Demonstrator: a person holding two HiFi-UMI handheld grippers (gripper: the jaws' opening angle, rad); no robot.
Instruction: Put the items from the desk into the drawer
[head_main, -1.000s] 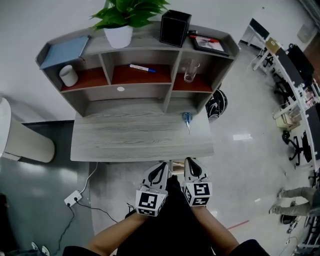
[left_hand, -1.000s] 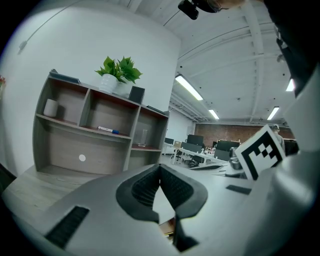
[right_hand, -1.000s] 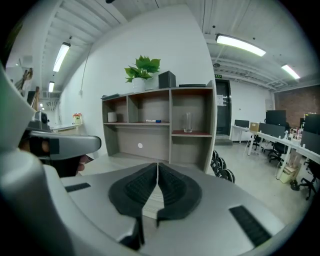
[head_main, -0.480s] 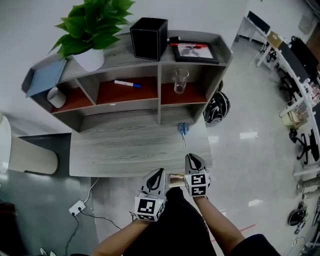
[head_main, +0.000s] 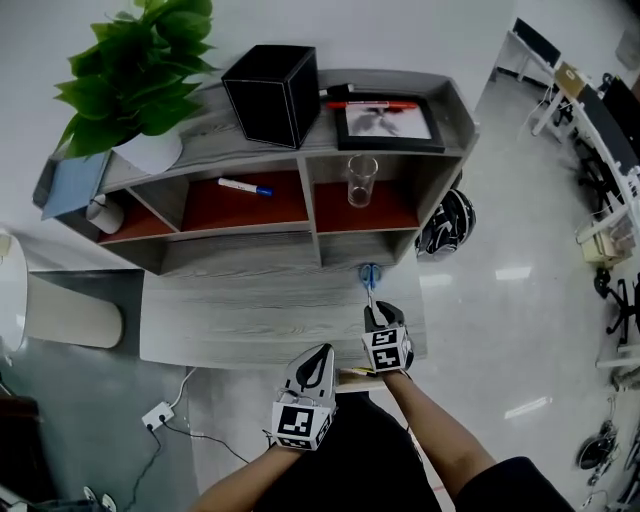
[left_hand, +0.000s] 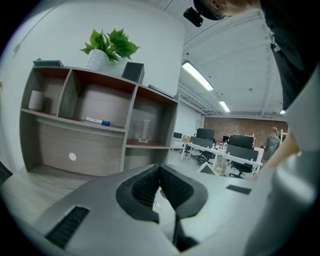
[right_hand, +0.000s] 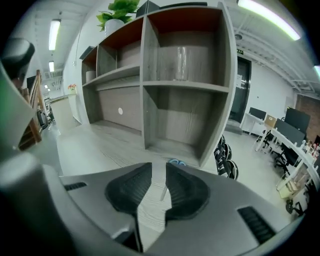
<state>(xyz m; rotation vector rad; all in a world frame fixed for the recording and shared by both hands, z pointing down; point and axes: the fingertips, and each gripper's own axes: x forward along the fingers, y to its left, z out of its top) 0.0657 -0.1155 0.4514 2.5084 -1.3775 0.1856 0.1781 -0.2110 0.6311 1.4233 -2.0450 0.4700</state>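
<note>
Right gripper (head_main: 381, 312) is over the desk's (head_main: 250, 320) lower-right corner, close to the right rim; a moment ago it sat below the front edge. Its jaws have just been opening and stand slightly spread, pads on nothing. The blue-handled scissors (head_main: 369, 279) lie just ahead, blade toward the gap. Bare desktop runs wide to the left. Left gripper (head_main: 319, 354) hangs below the front edge, jaws pressed together, empty. A pale wooden edge (head_main: 352, 375) between the grippers is mostly hidden.
</note>
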